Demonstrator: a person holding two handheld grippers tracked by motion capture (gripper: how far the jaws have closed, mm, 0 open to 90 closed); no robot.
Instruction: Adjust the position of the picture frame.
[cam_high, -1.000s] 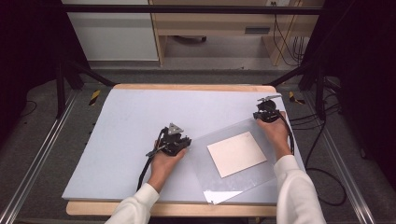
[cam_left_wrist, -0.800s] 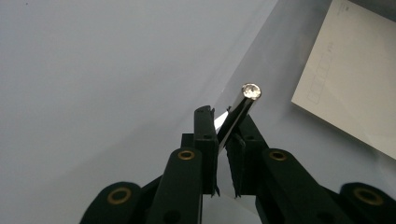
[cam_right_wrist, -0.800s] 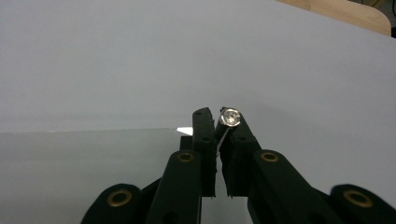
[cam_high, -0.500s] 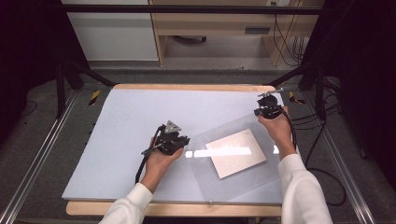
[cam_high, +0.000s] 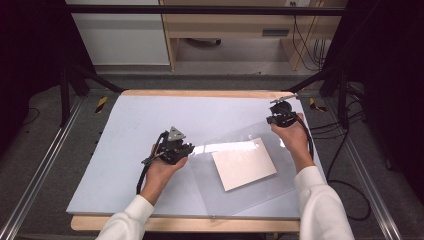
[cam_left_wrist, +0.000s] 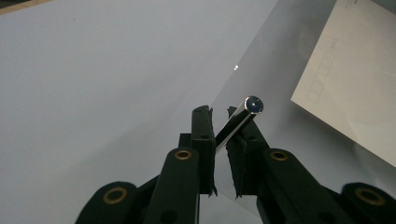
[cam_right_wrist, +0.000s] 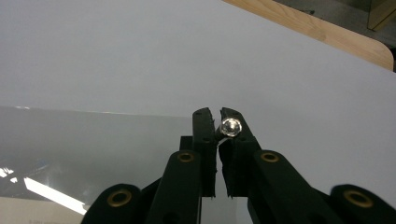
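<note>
The clear plastic sleeve (cam_high: 235, 170) lies flat on the pale grey tabletop (cam_high: 125, 130), with a cream-white card (cam_high: 244, 163) inside it, and I hold it at two corners. The film is slick, and my grip is thin at both ends. If my hands pull apart or lift unevenly, a corner could slip free and the sleeve would sag or twist. The card looks loose inside, so any tilt may send it sliding toward an open edge.

My left gripper (cam_left_wrist: 223, 135) has its fingers (cam_left_wrist: 203, 135) nearly closed, pinching the sleeve's near-left corner, where the edge shows as a shiny rolled tube (cam_left_wrist: 243, 116). My right gripper (cam_right_wrist: 218, 133) is just as narrow, its fingers (cam_right_wrist: 204, 133) clamping the far-right corner of the same sleeve, where a bright round end (cam_right_wrist: 231, 126) sits between them.
</note>
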